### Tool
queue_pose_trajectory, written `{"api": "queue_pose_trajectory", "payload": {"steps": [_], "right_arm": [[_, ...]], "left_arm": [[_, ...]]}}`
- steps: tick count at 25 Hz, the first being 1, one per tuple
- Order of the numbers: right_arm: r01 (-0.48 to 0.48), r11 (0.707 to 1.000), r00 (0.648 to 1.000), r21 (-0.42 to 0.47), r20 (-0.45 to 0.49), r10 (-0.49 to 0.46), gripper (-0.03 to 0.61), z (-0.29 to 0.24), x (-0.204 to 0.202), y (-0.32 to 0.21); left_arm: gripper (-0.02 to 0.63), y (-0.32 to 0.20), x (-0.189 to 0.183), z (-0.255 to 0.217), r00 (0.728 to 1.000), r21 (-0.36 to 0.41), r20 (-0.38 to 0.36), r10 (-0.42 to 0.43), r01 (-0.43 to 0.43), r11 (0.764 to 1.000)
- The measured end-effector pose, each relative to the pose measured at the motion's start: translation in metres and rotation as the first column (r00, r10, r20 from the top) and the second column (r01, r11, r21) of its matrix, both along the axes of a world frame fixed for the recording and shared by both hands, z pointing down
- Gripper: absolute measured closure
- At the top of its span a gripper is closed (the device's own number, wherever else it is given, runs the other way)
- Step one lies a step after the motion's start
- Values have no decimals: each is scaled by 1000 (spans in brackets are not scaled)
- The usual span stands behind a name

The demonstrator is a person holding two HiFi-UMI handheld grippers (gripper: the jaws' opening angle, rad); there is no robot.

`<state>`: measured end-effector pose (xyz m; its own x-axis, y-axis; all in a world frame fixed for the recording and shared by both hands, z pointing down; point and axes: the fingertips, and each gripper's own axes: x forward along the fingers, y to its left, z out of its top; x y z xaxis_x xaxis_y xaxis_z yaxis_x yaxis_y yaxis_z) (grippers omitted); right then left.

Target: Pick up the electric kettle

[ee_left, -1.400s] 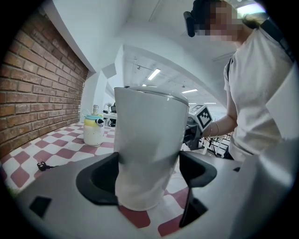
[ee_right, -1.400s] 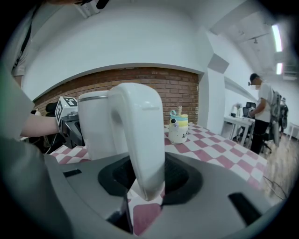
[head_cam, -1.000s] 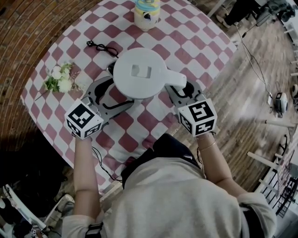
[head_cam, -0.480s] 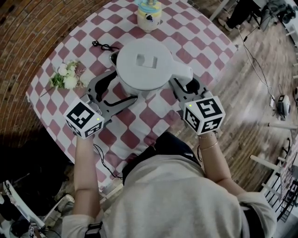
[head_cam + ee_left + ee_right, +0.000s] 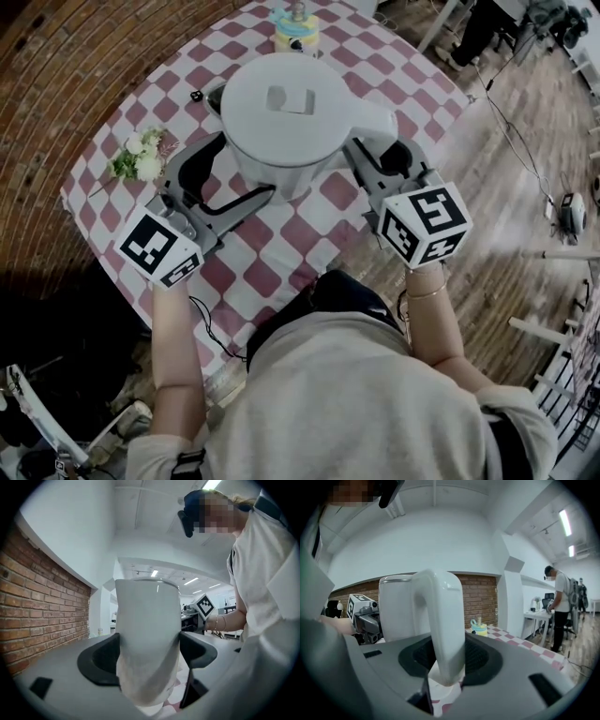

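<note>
Head view, from the left: a small bunch of flowers (image 5: 141,159) lies on the checked tablecloth (image 5: 281,253). Next comes the left gripper (image 5: 223,183), reaching in at the near-left side of the white electric kettle (image 5: 281,108). In the left gripper view its jaws are spread wide and press against both sides of the kettle's body. Right of the body the handle (image 5: 380,120) sticks out, and the right gripper (image 5: 384,157) pinches it between its jaws, as the right gripper view shows. Checked cloth shows below the kettle's underside in both gripper views, so the kettle looks lifted clear of the table, hanging above its middle between the two grippers. The pick-up seems essentially done. What is left is only holding it steady aloft.
</note>
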<state>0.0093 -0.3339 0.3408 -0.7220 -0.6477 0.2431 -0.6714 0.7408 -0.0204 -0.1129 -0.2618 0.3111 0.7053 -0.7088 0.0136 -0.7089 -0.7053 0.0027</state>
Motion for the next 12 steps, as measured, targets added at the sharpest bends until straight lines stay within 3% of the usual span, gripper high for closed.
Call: {"api": "queue_pose_trajectory", "payload": {"steps": [8,12], "right_arm": [[-25,999,999,28,39,24,437,-26,17,13],[-7,1000,1000,18,27,7,437,-30,21,25]], "left_arm": [[210,15,16,-27,999,69,-43,-1,4,998],[209,28,20,-29,998,61,-61,-12,15,998]]}}
